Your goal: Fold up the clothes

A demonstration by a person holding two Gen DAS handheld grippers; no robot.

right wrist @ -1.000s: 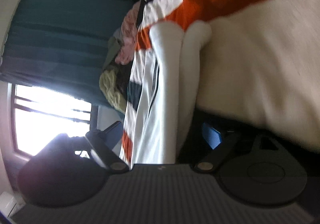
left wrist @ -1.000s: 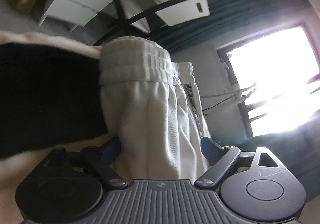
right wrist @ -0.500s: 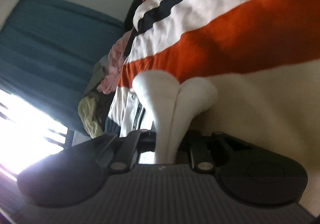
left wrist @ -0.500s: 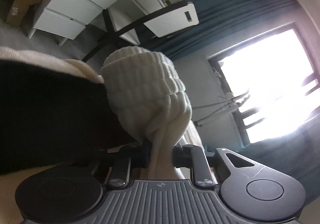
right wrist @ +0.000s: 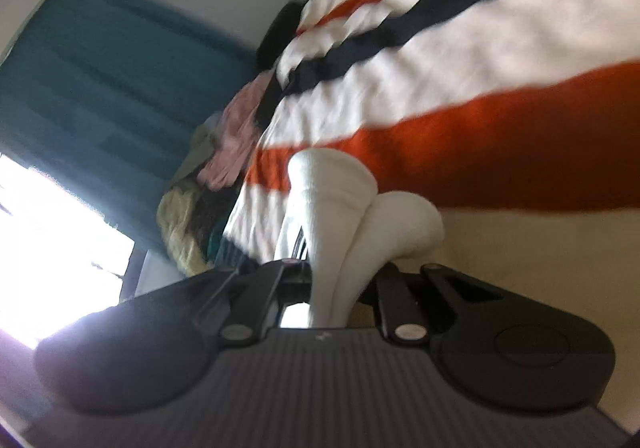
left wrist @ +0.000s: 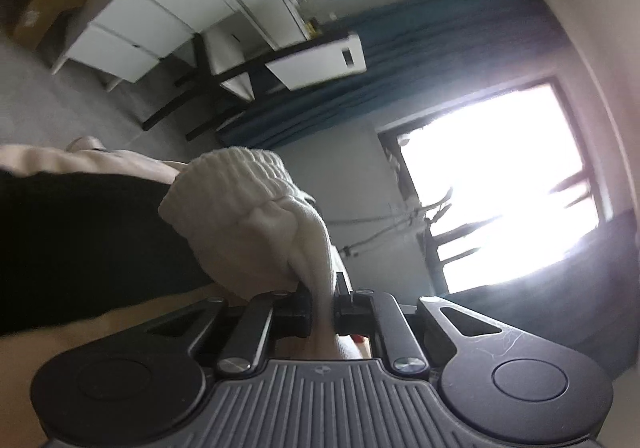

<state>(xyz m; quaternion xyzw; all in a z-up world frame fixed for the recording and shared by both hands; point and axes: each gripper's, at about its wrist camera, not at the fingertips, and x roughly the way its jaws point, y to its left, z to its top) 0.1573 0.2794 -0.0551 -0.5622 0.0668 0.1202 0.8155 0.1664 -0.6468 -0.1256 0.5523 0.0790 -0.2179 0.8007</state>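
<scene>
The left claw (left wrist: pixel 323 308) was pinched tight on the white ribbed-knit garment (left wrist: pixel 256 224), its two dark fingers (left wrist: pixel 294 310) nearly meeting, with only a thin fold of cloth between them. The gathered elastic band of the garment bunched up just ahead of the claw, against a broad black stripe of the bedcover (left wrist: pixel 80 240) off to its left. Far beyond the claw stood a white chest of drawers (left wrist: pixel 160 20), and to its right a bright window (left wrist: pixel 492 184) edged by a blue curtain (left wrist: pixel 400 88).

The right claw (right wrist: pixel 332 288) was likewise closed on the same white garment (right wrist: pixel 352 208), gripping two rounded folds that rose straight out from between the fingers. Behind them stretched the cream bedcover with orange and navy stripes (right wrist: pixel 480 128). To the claw's left, further along the bed, lay a heap of other clothes, pink and yellowish (right wrist: pixel 208 184); the picture was too blurred to say what they were. A teal curtain (right wrist: pixel 100 88) hung beyond the heap.
</scene>
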